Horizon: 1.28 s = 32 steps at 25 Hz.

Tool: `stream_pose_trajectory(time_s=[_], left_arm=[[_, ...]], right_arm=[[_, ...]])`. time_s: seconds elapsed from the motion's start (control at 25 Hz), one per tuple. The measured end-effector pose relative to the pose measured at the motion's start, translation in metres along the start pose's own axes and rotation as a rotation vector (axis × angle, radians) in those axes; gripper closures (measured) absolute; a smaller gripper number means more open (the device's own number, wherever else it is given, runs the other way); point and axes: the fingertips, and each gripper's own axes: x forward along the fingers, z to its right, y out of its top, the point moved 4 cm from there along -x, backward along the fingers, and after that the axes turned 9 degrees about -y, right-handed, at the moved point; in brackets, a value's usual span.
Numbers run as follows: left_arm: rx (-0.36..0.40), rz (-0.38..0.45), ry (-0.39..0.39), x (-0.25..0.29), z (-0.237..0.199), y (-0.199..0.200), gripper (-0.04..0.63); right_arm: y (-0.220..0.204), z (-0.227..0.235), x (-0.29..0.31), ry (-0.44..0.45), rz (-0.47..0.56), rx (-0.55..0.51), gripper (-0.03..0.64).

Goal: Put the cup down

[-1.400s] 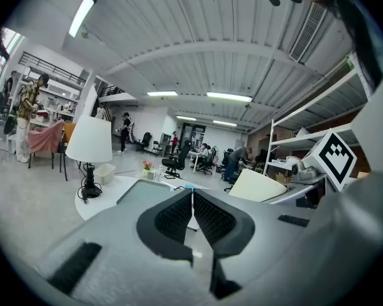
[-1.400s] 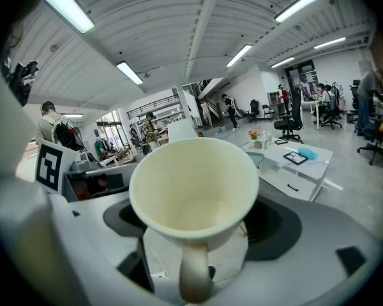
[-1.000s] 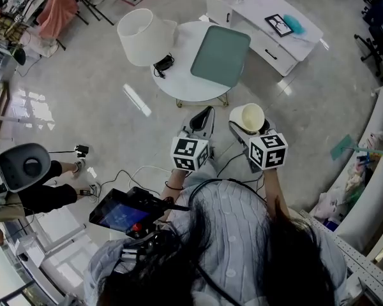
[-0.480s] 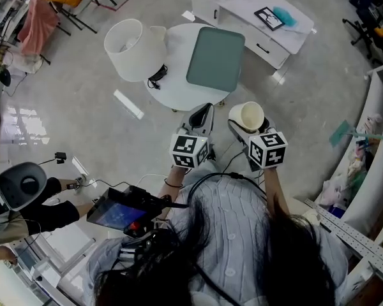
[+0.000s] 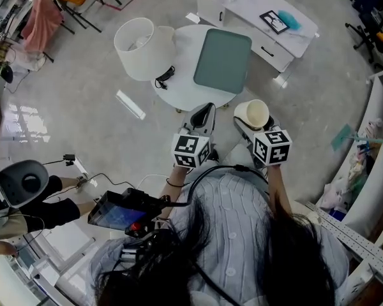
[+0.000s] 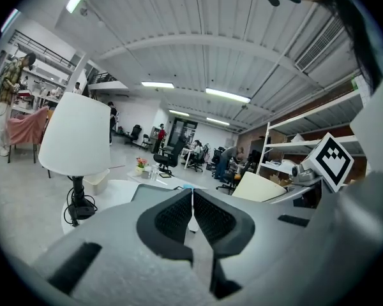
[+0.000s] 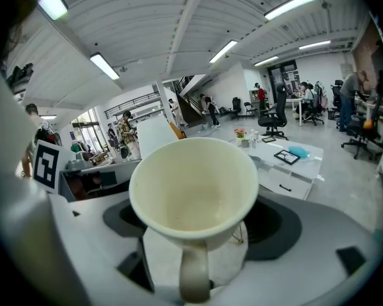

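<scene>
A cream cup is held in the air above the floor, near the round white table. My right gripper is shut on the cup, which fills the right gripper view as a cream cup with its mouth facing the camera and its handle pointing down. The cup looks empty. My left gripper hangs beside it to the left, shut with nothing between its jaws; in the left gripper view the left gripper shows its two dark pads touching. A grey-green tray lies on the table.
A white lamp with a black cord stands on the table's left side. A low white cabinet with a framed picture and a blue cloth sits beyond the table. A person sits at the left by a dark chair. Shelving runs along the right.
The view has shifted a little; both grippers and the cup keep nearly the same place in front of me, still short of the table.
</scene>
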Motion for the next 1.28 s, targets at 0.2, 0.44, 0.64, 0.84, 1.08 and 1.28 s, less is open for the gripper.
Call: stream_pose_trajectory(time_s=[0.2,0.44,0.64,0.84,1.08,1.28], left_arm=[[-0.015,0.0,0.02,-0.007,-0.005,-0.002,0.577],[-0.023,-0.005,0.016,0.003,-0.007,-0.006,0.577],[-0.022,-0.003,0.038,0.009,-0.015,-0.002,0.577],[-0.025,-0.01,0.054,0.02,-0.026,0.002,0.577],[-0.024,-0.03,0.052,0.047,-0.037,0.008,0.577],[-0.032,-0.056,0.048,0.071,-0.048,0.009,0.577]], right_arm=[[0.001,-0.004,-0.001,0.003,-0.006,-0.009,0.213],[-0.002,0.007,0.01,-0.006,-0.025,-0.013,0.215],[0.003,0.021,0.029,-0.007,-0.035,-0.016,0.213],[0.011,0.033,0.057,-0.011,-0.045,-0.022,0.213],[0.009,0.043,0.096,0.005,-0.099,-0.062,0.213],[0.007,0.049,0.129,0.015,-0.131,-0.09,0.213]])
